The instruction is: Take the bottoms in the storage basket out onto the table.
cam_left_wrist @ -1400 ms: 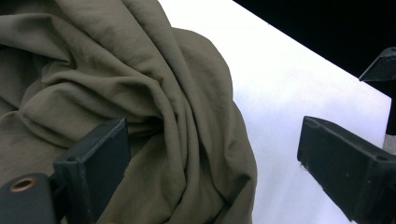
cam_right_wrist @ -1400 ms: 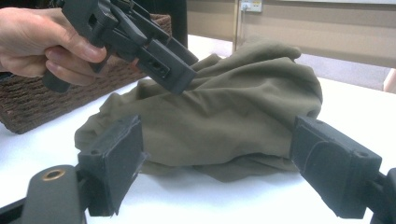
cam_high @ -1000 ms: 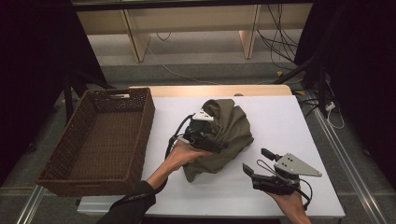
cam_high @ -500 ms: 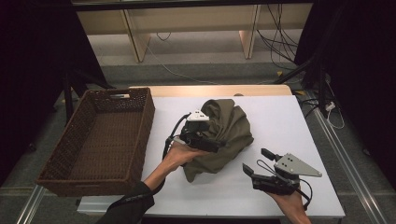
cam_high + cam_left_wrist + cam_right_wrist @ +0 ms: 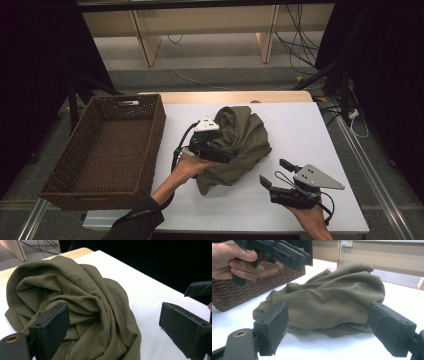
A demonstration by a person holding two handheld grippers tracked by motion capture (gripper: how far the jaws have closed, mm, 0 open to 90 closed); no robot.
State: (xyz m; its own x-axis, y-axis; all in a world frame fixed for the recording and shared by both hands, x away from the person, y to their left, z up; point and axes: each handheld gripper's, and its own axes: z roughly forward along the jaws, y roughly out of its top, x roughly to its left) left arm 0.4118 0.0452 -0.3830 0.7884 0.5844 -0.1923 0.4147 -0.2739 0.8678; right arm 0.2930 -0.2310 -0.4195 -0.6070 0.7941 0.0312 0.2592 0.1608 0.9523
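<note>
1. A crumpled olive-green cloth (image 5: 239,145) is heaped near the middle of the white worktop (image 5: 310,130), bunched into soft folds. In the high view it sits at about 3 o'clock from the wicker basket (image 5: 107,150).
2. The basket is parked on the worktop's 9 o'clock side, hanging partly over that edge. Whether anything is inside can't really be made out.
3. The left gripper (image 5: 227,156) is held over the cloth's near-left part, jaws spread wide. In the left gripper view (image 5: 112,332) the fabric is seen between and under the jaws, but nothing is pinched.
4. The left hand (image 5: 187,165) is wrapped around that gripper's handle, also seen top left in the right gripper view.
5. The right gripper (image 5: 274,172) is kept at roughly 5 o'clock from the cloth, apart from it, jaws released and aimed at the heap (image 5: 329,345).
</note>
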